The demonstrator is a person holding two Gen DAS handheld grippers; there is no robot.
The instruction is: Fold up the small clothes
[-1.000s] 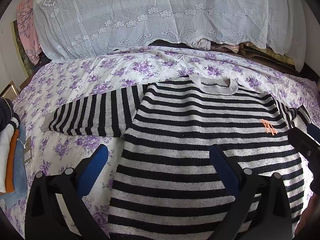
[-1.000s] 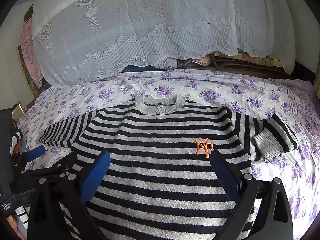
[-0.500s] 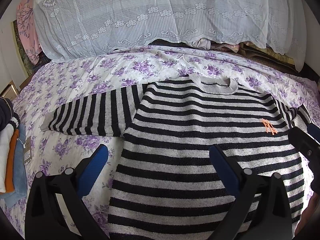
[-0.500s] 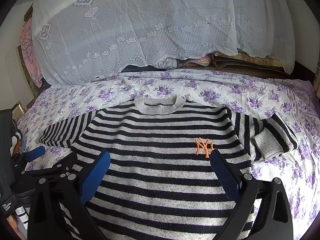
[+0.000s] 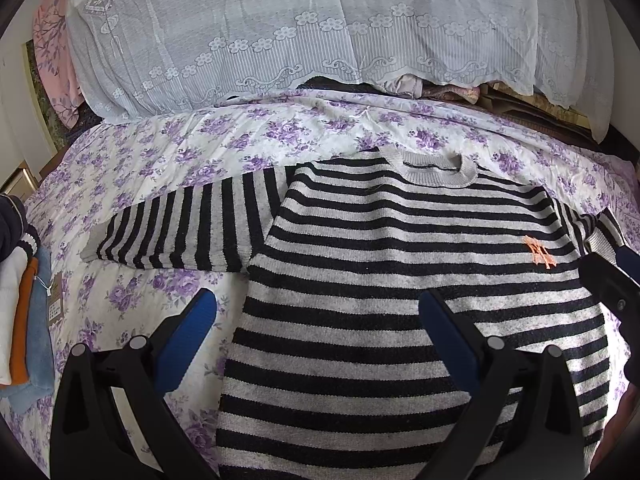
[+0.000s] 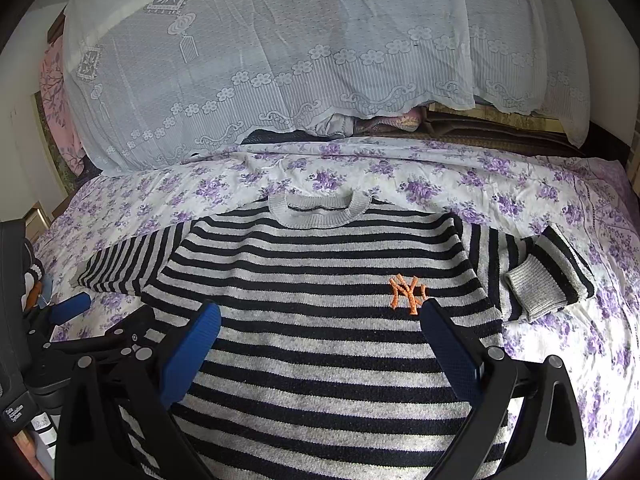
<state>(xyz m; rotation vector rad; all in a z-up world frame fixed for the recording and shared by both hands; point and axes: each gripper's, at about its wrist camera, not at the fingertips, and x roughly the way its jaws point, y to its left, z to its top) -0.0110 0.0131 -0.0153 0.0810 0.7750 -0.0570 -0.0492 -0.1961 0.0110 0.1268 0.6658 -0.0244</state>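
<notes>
Both the left gripper (image 5: pixel 316 312) and the right gripper (image 6: pixel 320 320) are still hovering with fingers spread wide, gripping nothing. The striped sweater (image 6: pixel 320 288) is lying flat and unmoved on the floral bedsheet (image 6: pixel 440 176), one sleeve (image 5: pixel 180 236) stretched out, so folding is not yet starting.

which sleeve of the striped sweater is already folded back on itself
The sleeve on the logo side: it doubles back, grey cuff pointing toward the body. The other sleeve lies stretched out flat.

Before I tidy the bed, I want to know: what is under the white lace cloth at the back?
Under the lace cloth, only its lower edge shows anything: folded fabrics peeking out, dark, grey and pinkish. The rest of the pile is covered, so its contents cannot be seen.
</notes>
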